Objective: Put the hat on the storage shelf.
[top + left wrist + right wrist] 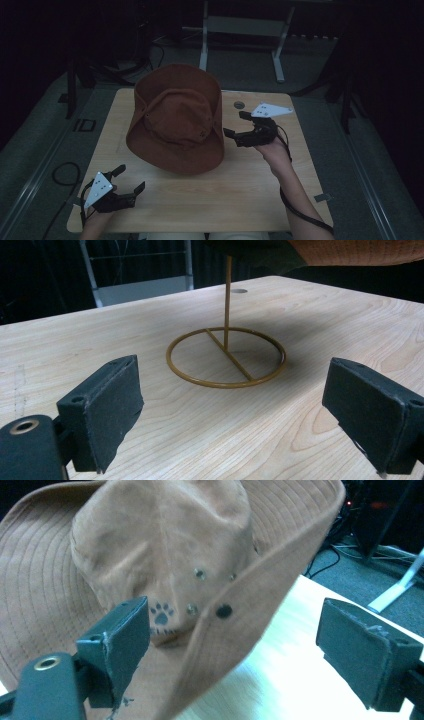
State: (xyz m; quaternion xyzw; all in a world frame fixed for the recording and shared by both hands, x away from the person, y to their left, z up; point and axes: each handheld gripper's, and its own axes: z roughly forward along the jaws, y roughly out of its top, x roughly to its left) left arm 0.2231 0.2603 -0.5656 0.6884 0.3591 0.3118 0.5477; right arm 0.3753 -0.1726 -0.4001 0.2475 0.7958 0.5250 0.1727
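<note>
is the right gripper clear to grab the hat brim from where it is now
Probably yes: the right gripper has its jaws open and aimed at the brown hat, whose brim edge runs between them in the right gripper view, and nothing blocks the way.

Dim room; grey floor (pixel 45 130); white metal frame (pixel 240 30) behind.

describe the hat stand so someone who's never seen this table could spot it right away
On the pale wooden table, look beneath the brown brimmed hat. The stand is a thin gold wire ring lying flat, crossed by a bar with an upright rod, the table's sole metal wire piece.
</note>
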